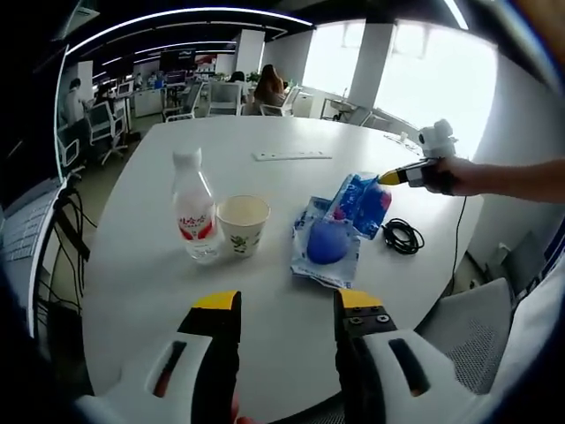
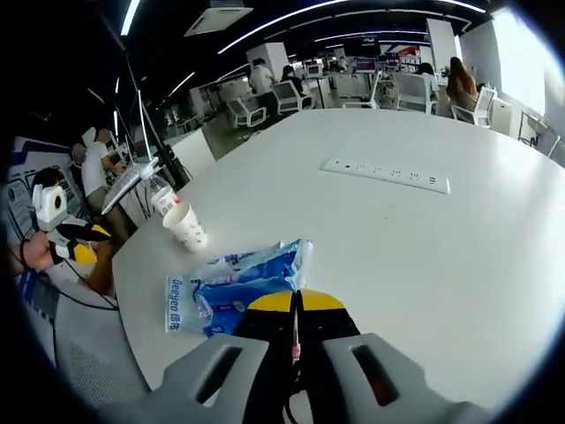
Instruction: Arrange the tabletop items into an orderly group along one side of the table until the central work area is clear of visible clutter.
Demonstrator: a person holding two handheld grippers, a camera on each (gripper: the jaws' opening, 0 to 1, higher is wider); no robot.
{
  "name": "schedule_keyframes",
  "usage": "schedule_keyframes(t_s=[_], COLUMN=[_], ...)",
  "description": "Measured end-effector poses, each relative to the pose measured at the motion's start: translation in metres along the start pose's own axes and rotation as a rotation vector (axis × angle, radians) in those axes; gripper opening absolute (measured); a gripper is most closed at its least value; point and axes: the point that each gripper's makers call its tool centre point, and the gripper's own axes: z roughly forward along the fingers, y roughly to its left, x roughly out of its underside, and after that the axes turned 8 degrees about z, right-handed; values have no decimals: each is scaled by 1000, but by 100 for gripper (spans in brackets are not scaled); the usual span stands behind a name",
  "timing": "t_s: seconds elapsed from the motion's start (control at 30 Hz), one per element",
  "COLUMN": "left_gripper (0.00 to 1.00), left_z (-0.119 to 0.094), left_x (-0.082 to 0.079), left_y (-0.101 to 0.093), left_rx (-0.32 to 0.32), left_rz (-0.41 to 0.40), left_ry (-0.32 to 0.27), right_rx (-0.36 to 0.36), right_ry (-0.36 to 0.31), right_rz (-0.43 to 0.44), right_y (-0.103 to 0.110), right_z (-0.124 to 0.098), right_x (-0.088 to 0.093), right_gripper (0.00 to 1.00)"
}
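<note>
The right gripper (image 2: 296, 305) is clenched tight at the edge of a blue packet (image 2: 237, 284) on the white table (image 2: 424, 256). The left gripper (image 1: 287, 305), released, hovers at six o'clock, with a bottle (image 1: 194, 208) and cup (image 1: 243, 223) at eleven o'clock, a cable (image 1: 403, 236) at two o'clock.

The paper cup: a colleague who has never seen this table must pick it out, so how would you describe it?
On the round white table, look near the front edge, beside the clear water bottle with the red label. The paper cup stands upright just right of it: short, open-topped, cream-coloured with a small green print, unlike the blue packets further right.
</note>
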Motion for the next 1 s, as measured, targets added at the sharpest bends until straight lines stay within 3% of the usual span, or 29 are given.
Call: schedule_keyframes(t_s=[0.77, 1.0], left_gripper=[41, 41], left_z=[19, 26], left_x=[-11, -14], left_y=[-18, -29], left_rx=[60, 82], left_rz=[35, 46], left_ry=[6, 10], right_rx=[76, 101], right_ry=[-44, -52], right_rz=[52, 64], right_y=[-22, -44], right_z=[-39, -53], right_x=[-6, -5], right_gripper=[0, 0])
